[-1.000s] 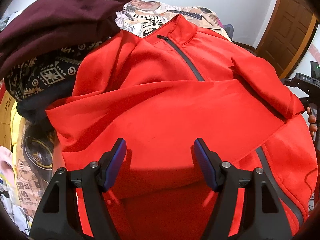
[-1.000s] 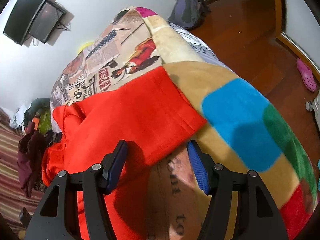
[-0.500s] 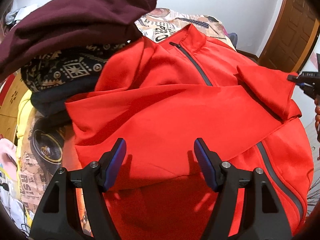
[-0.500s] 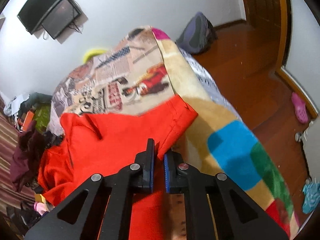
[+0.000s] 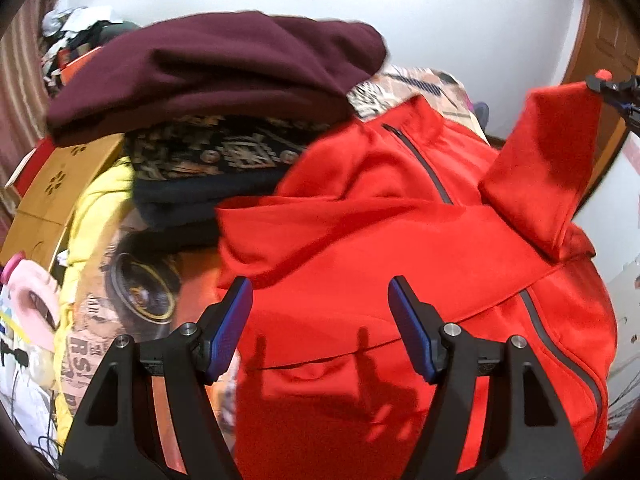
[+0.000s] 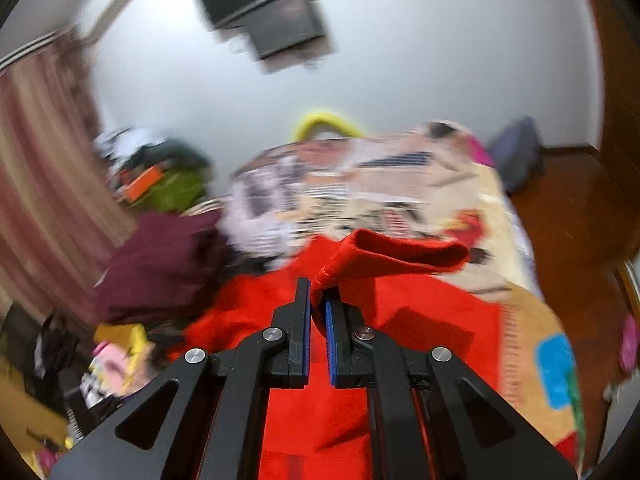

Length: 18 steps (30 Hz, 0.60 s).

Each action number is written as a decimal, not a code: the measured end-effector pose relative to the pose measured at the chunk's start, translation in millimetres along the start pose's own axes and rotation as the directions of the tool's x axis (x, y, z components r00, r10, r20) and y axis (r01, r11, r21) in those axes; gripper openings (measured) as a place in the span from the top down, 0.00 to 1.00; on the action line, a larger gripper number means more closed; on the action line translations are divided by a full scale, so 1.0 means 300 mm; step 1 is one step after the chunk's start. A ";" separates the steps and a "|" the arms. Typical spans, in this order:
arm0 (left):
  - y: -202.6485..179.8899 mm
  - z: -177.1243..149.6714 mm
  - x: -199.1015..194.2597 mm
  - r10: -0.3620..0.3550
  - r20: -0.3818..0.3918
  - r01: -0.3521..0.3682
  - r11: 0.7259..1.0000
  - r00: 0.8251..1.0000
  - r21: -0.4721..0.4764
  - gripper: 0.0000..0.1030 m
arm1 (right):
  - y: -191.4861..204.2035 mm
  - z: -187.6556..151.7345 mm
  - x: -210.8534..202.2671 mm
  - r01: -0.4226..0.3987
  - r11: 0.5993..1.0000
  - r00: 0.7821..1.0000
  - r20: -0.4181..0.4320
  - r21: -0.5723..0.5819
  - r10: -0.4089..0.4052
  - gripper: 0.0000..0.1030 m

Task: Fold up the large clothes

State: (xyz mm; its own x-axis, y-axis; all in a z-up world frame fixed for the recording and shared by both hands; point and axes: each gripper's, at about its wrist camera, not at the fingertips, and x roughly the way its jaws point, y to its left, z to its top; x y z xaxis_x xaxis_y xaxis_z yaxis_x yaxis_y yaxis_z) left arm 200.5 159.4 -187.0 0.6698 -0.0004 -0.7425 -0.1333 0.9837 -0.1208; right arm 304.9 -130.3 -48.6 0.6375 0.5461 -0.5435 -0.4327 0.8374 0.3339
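A large red jacket (image 5: 360, 248) with a grey zip lies spread on a patterned bed cover (image 6: 400, 200). My left gripper (image 5: 320, 328) is open and empty, hovering over the jacket's lower left part. My right gripper (image 6: 318, 312) is shut on the cuff end of the jacket's right sleeve (image 6: 400, 252) and holds it lifted off the bed. In the left wrist view that raised sleeve (image 5: 544, 176) stands up at the right, with the right gripper (image 5: 612, 88) pinching its top corner. The jacket body (image 6: 320, 408) lies under the right gripper.
A stack of folded clothes, a maroon garment (image 5: 216, 68) on top of a dark patterned one (image 5: 224, 156), sits left of the jacket. Cardboard boxes (image 5: 48, 196) and yellow cloth (image 5: 96, 216) lie further left. A wooden door (image 5: 608, 48) and floor (image 6: 580, 208) are to the right.
The right gripper shut on the sleeve's end and lifted it up and toward the jacket's middle. The left gripper stayed open and drew back and up a little.
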 end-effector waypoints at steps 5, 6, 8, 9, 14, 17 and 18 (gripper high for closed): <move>0.111 -0.017 -0.051 0.016 0.026 -0.015 0.998 1.000 -0.053 0.33 | 0.252 -0.050 0.117 -0.115 0.987 0.990 -0.091 -0.114 0.105 0.95; 0.130 -0.020 -0.058 0.021 0.029 -0.019 0.998 0.999 -0.063 0.33 | 0.300 -0.073 0.156 -0.143 0.981 0.984 -0.125 -0.127 0.127 0.95; 0.185 -0.035 -0.074 0.028 0.030 -0.025 0.995 0.999 -0.093 0.33 | 0.369 -0.126 0.225 -0.184 0.972 0.969 -0.193 -0.147 0.154 0.95; 0.213 -0.043 -0.081 0.032 0.029 -0.028 0.993 0.999 -0.111 0.33 | 0.394 -0.151 0.256 -0.199 0.967 0.961 -0.224 -0.158 0.161 0.95; 0.313 -0.083 -0.097 0.033 0.013 -0.030 0.981 0.999 -0.192 0.33 | 0.525 -0.358 0.428 -0.269 0.939 0.889 -0.431 -0.215 0.156 0.95; 0.339 -0.100 -0.091 0.002 -0.003 -0.003 0.973 1.000 -0.229 0.33 | 0.555 -0.458 0.492 -0.284 0.929 0.850 -0.512 -0.238 0.128 0.94; 0.342 -0.101 -0.087 -0.007 -0.005 0.006 0.972 1.000 -0.236 0.33 | 0.548 -0.480 0.505 -0.287 0.929 0.839 -0.529 -0.234 0.126 0.94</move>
State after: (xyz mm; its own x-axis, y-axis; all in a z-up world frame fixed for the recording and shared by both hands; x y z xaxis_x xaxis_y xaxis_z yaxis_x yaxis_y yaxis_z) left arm 147.1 254.7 -200.2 0.6670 -0.0083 -0.7450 -0.2978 0.9136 -0.2768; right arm 238.6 86.8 -187.0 0.1428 0.5520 -0.8215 -0.7342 0.6158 0.2861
